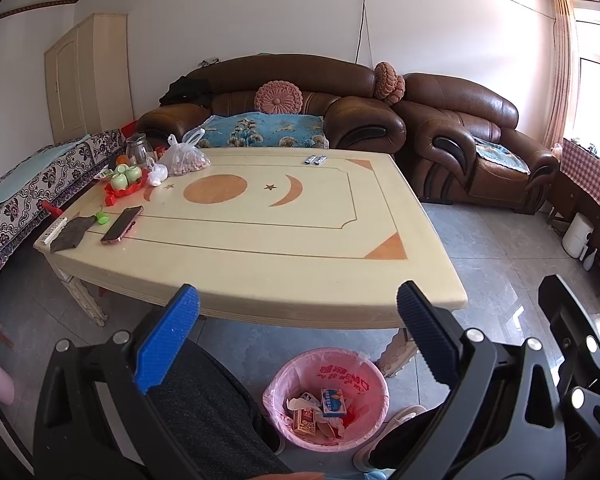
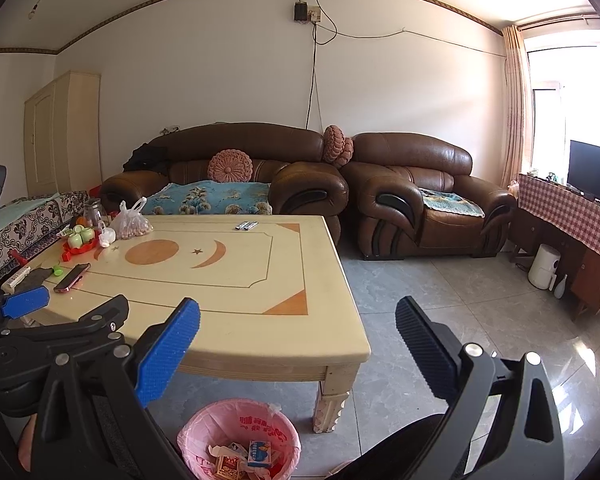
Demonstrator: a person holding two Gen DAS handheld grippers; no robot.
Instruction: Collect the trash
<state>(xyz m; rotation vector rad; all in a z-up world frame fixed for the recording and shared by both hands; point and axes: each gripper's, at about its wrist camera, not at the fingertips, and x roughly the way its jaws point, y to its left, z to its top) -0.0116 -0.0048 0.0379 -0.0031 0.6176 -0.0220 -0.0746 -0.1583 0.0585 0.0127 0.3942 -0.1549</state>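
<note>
A pink-lined trash bin [image 1: 326, 372] stands on the floor by the table's near right leg, holding small boxes and crumpled paper; it also shows in the right wrist view [image 2: 240, 424]. My left gripper [image 1: 298, 344] is open and empty, above the bin at the near edge of the cream table [image 1: 260, 240]. My right gripper [image 2: 298, 350] is open and empty, to the right of the left one [image 2: 24, 300]. Two small silver wrappers [image 1: 315, 159] lie at the table's far edge [image 2: 247, 225]. A crumpled white wad [image 1: 157, 176] lies next to the plastic bag.
On the table's left end are a phone [image 1: 122, 225], a dark cloth [image 1: 71, 233], a remote [image 1: 54, 231], a red tray with green cups [image 1: 125, 182], a glass jar [image 1: 137, 149] and a bag of nuts [image 1: 186, 159]. Brown sofas [image 1: 468, 140] stand behind. Grey tile floor [image 2: 440, 304] lies right.
</note>
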